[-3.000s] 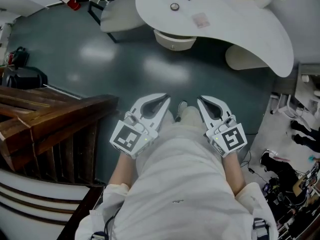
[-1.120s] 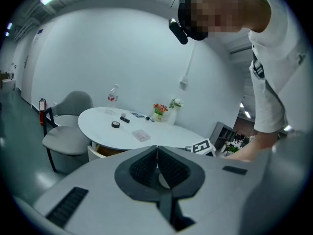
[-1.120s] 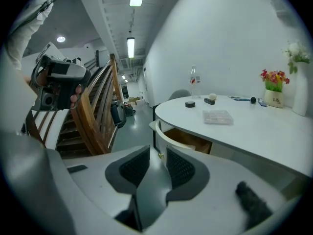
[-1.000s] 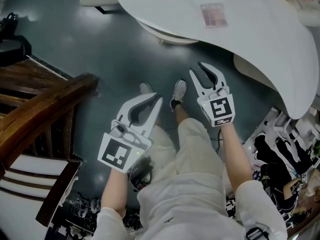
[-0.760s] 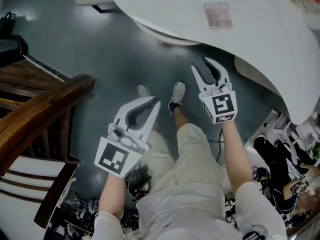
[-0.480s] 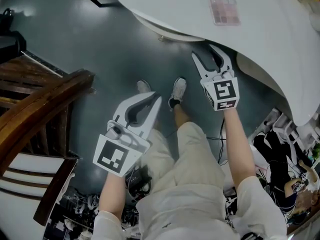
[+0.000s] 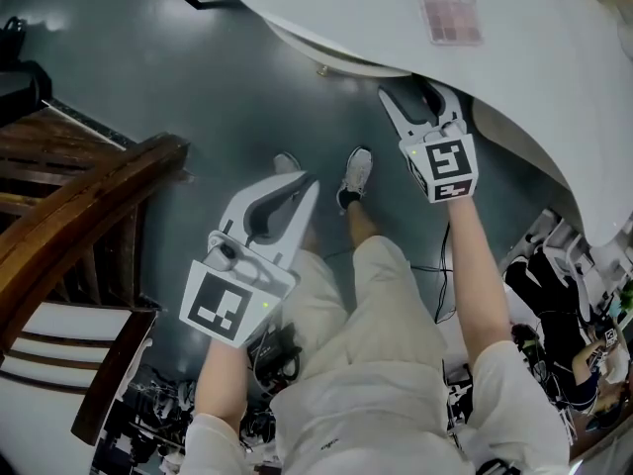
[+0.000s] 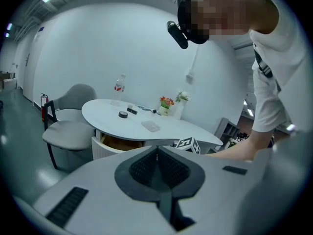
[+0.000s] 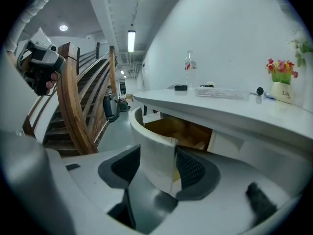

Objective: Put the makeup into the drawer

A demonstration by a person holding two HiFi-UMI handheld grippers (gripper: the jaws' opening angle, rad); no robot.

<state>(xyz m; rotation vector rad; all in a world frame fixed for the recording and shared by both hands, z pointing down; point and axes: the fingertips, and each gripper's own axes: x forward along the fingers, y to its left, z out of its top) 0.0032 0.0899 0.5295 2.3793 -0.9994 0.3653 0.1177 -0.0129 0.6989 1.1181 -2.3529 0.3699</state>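
**Makeup palette (image 7: pixel 452 16) on the tabletop, drawer open below, not yet picked up**

Flat rectangular makeup palette with pinkish pans and a clear case.

White curved table (image 7: pixel 326 8): largest item and carries the palette. The palette lies flat, well in from the near edge and apart from the other small items.

White curved drawer with a pale wood interior (image 9: pixel 155 166): stands pulled out under the tabletop. The inside looks bare as far as it shows.

Right gripper (image 7: pixel 420 100): at the drawer, jaws straddling its front wall. They have just been opening. There is a clear gap at one pad, so no grip, jaws apart.

Left gripper (image 7: pixel 297 191): low beside the person's leg, well apart from the table. Jaws together with nothing between them.

Handling (judgement): the palette should be light, stiff and thin, and the case is probably slick. Because it lies flush on the table, a jaw cannot get underneath. Take it across the two long edges from above with moderate squeeze. The pressed powder is likely brittle, so keep it level and set it down rather than drop it.
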